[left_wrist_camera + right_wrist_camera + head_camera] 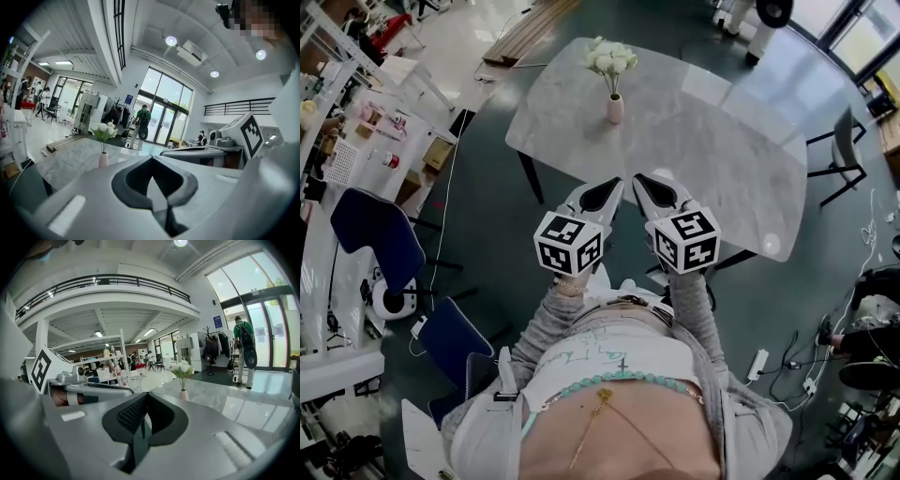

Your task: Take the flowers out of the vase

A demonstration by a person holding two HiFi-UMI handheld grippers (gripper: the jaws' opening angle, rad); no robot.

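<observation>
A small pink vase with white flowers stands near the far edge of a grey marble table. Both grippers hover side by side over the table's near edge, well short of the vase. My left gripper is shut with nothing in it, and so is my right gripper. The left gripper view has the vase and flowers left of the closed jaw tips. Seen from the right gripper, the vase and flowers stand right of the tips.
A blue chair stands left of the table and a dark chair at its right end. Shelves line the left side. A power strip and cables lie on the floor at right. A person with a backpack stands by glass doors.
</observation>
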